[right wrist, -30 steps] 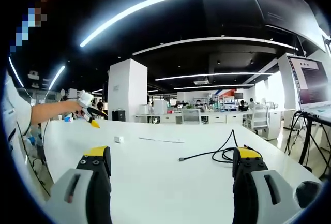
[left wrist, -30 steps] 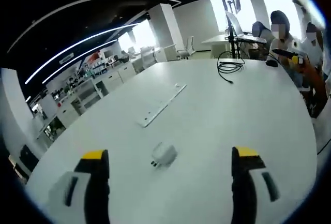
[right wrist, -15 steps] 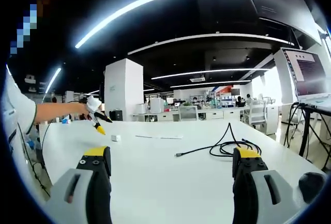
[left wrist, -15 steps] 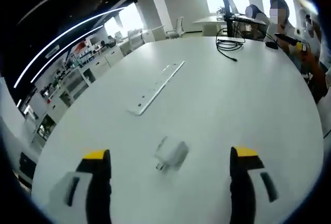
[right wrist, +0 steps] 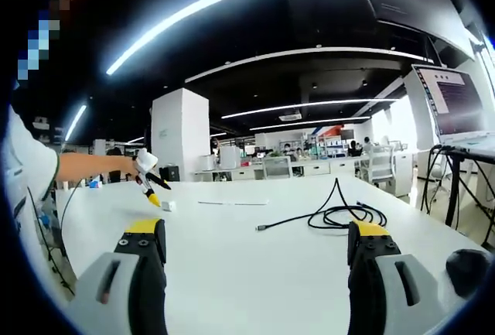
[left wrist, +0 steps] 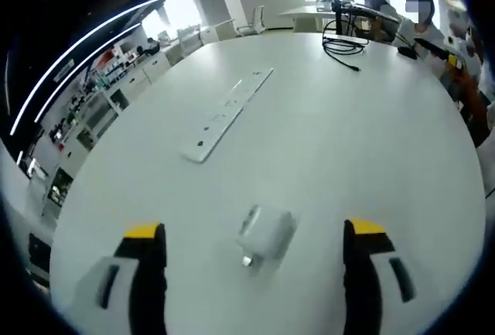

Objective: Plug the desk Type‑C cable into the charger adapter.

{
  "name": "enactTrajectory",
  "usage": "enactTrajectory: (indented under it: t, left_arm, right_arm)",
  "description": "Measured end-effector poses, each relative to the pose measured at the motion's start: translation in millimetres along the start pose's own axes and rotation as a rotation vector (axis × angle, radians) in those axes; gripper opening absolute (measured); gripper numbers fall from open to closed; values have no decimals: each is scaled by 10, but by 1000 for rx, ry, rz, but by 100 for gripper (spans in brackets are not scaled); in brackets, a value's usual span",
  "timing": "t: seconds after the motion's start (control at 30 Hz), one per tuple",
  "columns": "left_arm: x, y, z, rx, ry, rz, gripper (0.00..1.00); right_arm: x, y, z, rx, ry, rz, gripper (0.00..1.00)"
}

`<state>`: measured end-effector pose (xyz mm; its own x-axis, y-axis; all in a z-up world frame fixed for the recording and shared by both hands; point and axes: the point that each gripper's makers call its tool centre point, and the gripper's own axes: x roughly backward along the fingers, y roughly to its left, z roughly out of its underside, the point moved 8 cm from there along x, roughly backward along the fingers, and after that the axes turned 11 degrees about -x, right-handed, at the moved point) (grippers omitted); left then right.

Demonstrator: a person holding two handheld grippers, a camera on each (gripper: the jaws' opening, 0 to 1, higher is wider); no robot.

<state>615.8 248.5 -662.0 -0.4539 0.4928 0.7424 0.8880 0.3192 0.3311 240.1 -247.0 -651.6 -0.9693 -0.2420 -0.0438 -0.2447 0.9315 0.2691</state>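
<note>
Two grippers wide apart over the white table

Left gripper hangs over the charger adapter, jaws spread and empty. Power strip lies at 11 o'clock. Right gripper, jaws parted, faces the Type-C cable at 1 o'clock on the bare table.

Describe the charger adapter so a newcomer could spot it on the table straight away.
On the big white round table, look just ahead of the left gripper, between its open yellow-tipped jaws. The charger adapter lies there: a small white cube with metal prongs, unlike the long flat power strip and the black coiled cable farther off.
</note>
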Motion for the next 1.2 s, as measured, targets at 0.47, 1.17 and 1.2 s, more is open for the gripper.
enactTrajectory:
  t: [0.47,1.17,1.2]
  left_arm:
    - [-108,14,22,-47,5,61,79]
    - [-213,-10,70,-80,27,126,51]
    - [-216,-13,72,-81,26,131,50]
  right_arm:
    - [-35,-21,55,-16,8,9,100]
    - [-42,-65,117,-45,9,13,100]
    - [-42,-69,118,-45,10,14,100]
